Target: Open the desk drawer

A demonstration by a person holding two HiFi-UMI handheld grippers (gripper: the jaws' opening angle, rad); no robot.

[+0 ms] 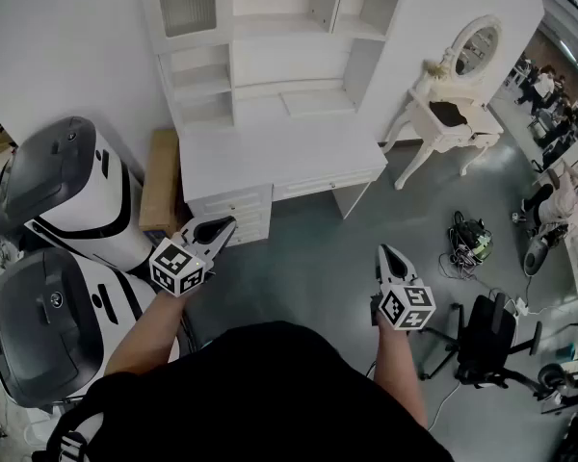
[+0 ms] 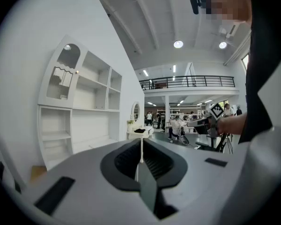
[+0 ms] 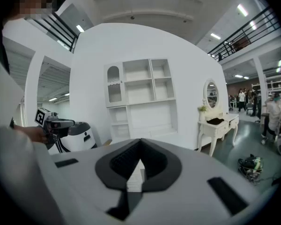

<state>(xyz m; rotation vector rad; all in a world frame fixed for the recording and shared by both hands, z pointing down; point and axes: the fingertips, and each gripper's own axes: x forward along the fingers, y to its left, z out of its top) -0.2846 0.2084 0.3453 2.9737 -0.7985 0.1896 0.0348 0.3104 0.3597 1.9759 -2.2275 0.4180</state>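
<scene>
Desk [image 1: 270, 152] with closed drawers [image 1: 233, 210] stands on grey floor [image 1: 308, 248] against white wall [image 1: 58, 37].

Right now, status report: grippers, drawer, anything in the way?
Both shut, empty: left gripper, right gripper. All desk drawers closed, neither gripper touching. A cable bundle on the floor, off right.

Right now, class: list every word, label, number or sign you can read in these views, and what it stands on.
No readable text anywhere.
Marker cube on left gripper and the one on right gripper: black-and-white square patterns, no letters.
Small emblem on the grey machine lid: too small to read.
</scene>
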